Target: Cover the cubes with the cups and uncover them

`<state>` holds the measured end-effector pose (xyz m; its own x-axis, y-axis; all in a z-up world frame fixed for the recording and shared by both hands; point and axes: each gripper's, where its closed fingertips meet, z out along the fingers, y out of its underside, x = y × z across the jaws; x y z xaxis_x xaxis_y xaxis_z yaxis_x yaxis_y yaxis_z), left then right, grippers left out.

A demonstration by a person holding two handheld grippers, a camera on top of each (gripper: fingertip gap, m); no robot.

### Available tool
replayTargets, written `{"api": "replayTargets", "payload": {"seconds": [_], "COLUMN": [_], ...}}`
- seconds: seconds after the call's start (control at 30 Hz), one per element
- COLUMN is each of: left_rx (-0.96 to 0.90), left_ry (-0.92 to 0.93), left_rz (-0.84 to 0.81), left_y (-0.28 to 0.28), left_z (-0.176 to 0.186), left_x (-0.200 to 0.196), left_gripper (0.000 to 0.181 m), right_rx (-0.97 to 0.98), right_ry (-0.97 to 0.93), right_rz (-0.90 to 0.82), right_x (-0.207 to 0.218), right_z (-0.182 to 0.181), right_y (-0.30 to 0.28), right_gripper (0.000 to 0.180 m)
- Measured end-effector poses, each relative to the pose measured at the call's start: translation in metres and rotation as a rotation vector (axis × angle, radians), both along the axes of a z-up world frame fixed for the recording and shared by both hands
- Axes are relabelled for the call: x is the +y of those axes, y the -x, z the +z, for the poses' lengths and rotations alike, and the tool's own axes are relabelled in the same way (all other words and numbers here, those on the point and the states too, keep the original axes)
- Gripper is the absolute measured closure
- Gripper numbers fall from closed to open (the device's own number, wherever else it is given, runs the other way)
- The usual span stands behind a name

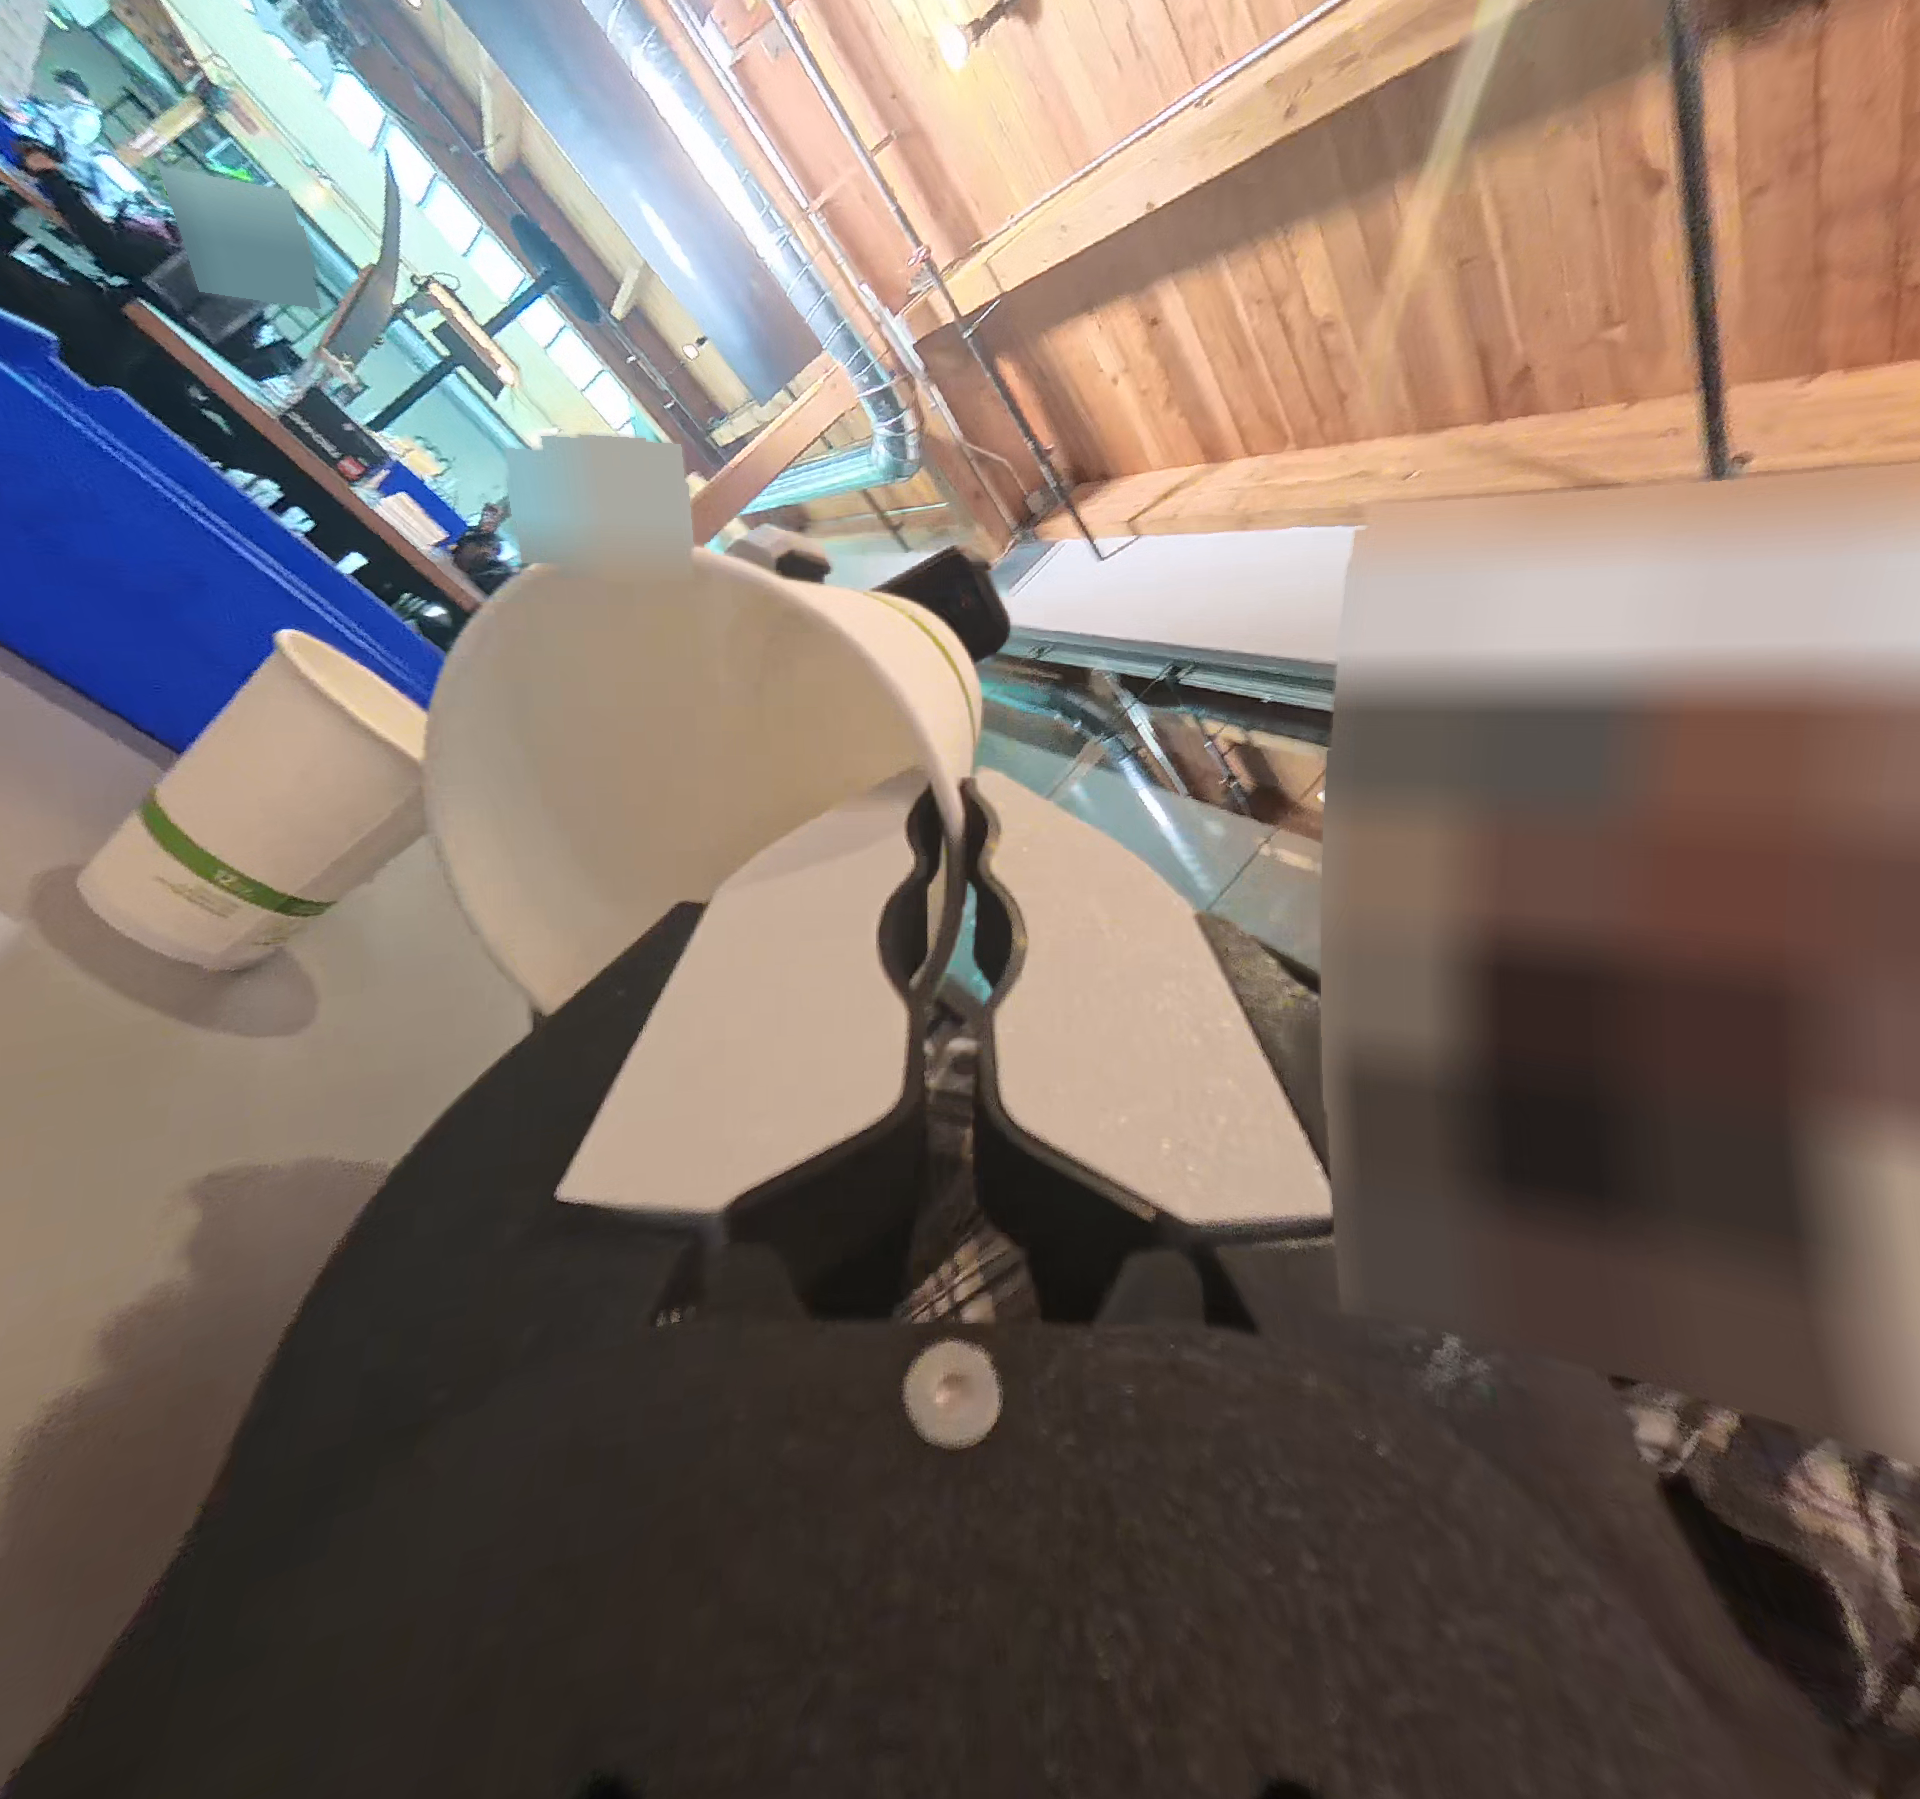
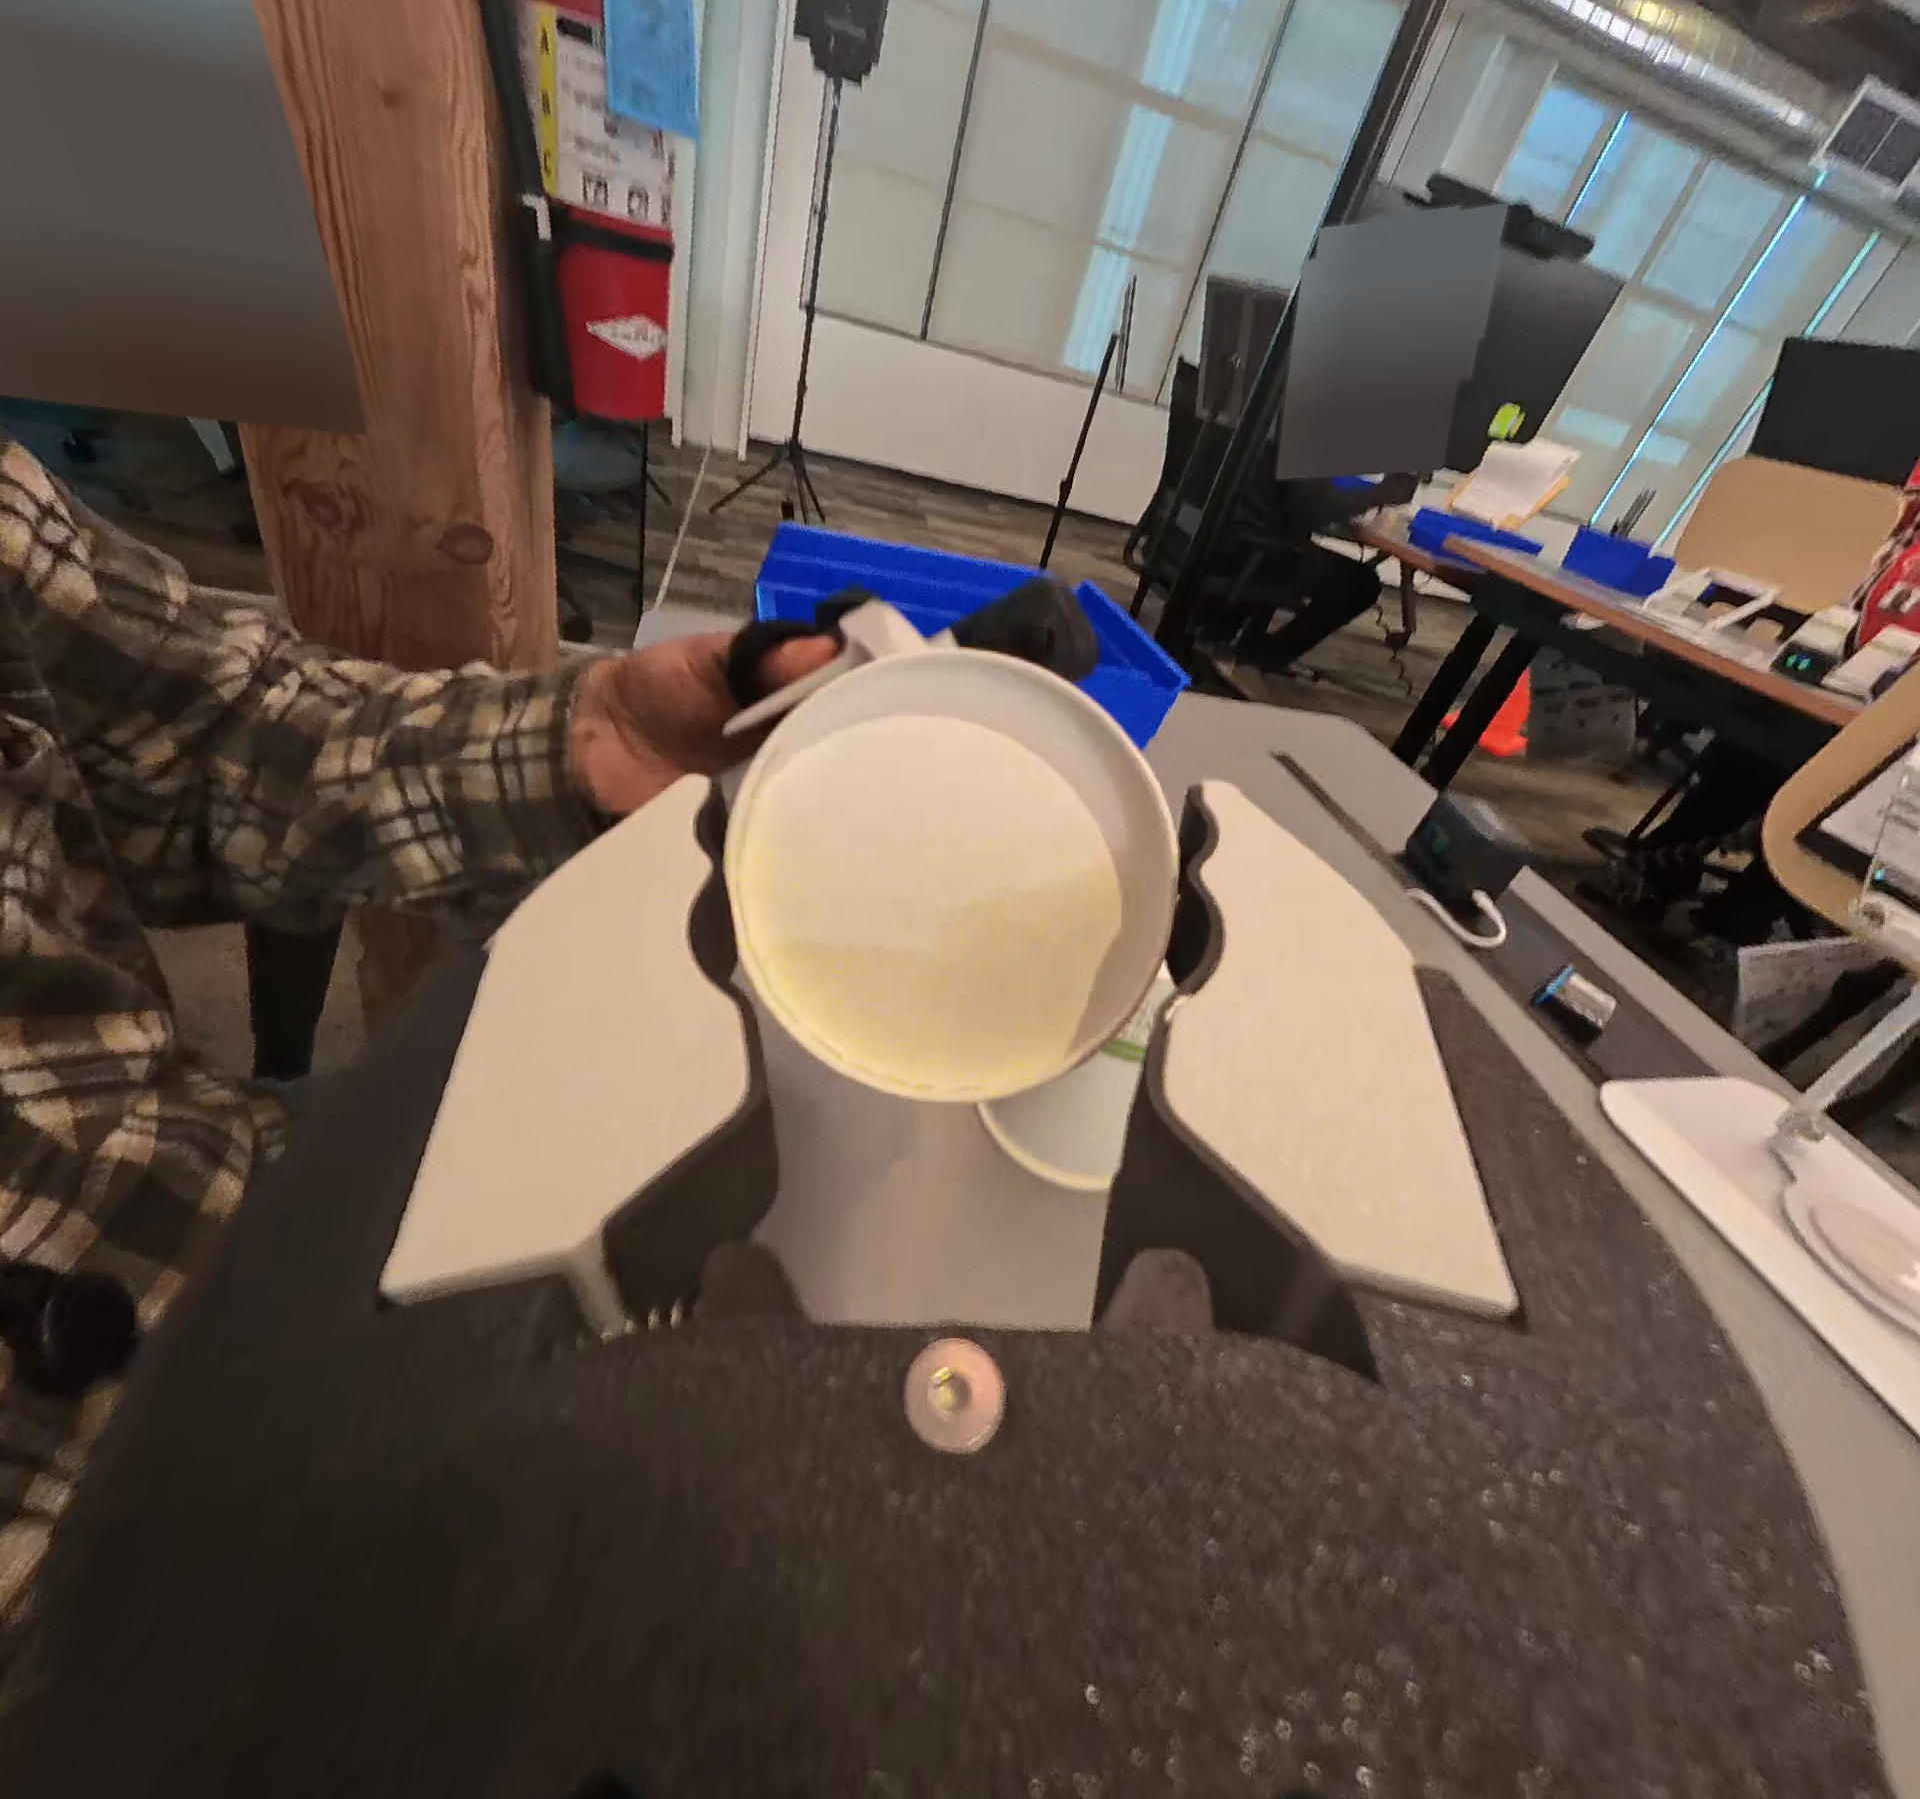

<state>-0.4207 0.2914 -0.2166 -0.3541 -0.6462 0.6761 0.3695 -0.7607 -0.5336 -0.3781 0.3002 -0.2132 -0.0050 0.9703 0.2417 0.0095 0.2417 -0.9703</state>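
The left gripper [image 1: 951, 814] is nearly closed, its two fingertips pinching the thin rim of a white paper cup [image 1: 665, 773] that hangs tipped on its side in the air, mouth turned toward the camera and its green-striped base pointing away. In the right wrist view the same cup [image 2: 935, 908] appears bottom-on, its round base filling the gap between the spread fingers of the right gripper [image 2: 951, 902]; the fingertips sit close on either side of it, though whether they actually press on it cannot be told. A person's hand [image 2: 665, 721], in a plaid sleeve [image 2: 312, 773], holds the left gripper just behind the cup. A second white cup with a green band [image 1: 249, 804] stands upright, mouth up, on the grey table [image 1: 135, 1105], just below and beside the lifted one. A blue bin [image 2: 1127, 648] sits at the table's far edge. No cubes can be made out in either view.
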Motion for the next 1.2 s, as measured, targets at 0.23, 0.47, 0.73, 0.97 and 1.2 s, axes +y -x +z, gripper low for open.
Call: {"api": "replayTargets", "payload": {"seconds": [0.23, 0.47, 0.73, 0.97, 1.2], "left_rx": [0.440, 0.961, 1.170, 1.122, 0.925], "left_ry": [-0.307, -0.773, -1.132, -1.147, -0.886], "left_rz": [0.044, -0.028, -0.108, -0.007, 0.329], "left_y": [-0.014, -0.034, -0.060, -0.075, -0.073], "left_z": [-0.017, -0.027, -0.031, -0.018, 0.036], "left_x": [-0.017, -0.032, -0.052, -0.044, -0.008], "left_gripper": [0.181, 0.181, 0.181, 0.167, 0.113], "right_rx": [-0.407, -0.611, -0.630, -0.525, -0.120], "right_ry": [0.096, 0.363, 0.499, 0.485, 0.334], "right_rz": [0.044, 0.240, 0.423, 0.374, -0.052], "right_x": [-0.001, -0.019, -0.031, -0.027, 0.020], "right_z": [-0.042, -0.030, -0.028, -0.021, 0.029], "right_y": [-0.039, -0.036, -0.011, -0.027, -0.096], "right_gripper": [0.073, 0.062, 0.086, 0.094, 0.094]}}
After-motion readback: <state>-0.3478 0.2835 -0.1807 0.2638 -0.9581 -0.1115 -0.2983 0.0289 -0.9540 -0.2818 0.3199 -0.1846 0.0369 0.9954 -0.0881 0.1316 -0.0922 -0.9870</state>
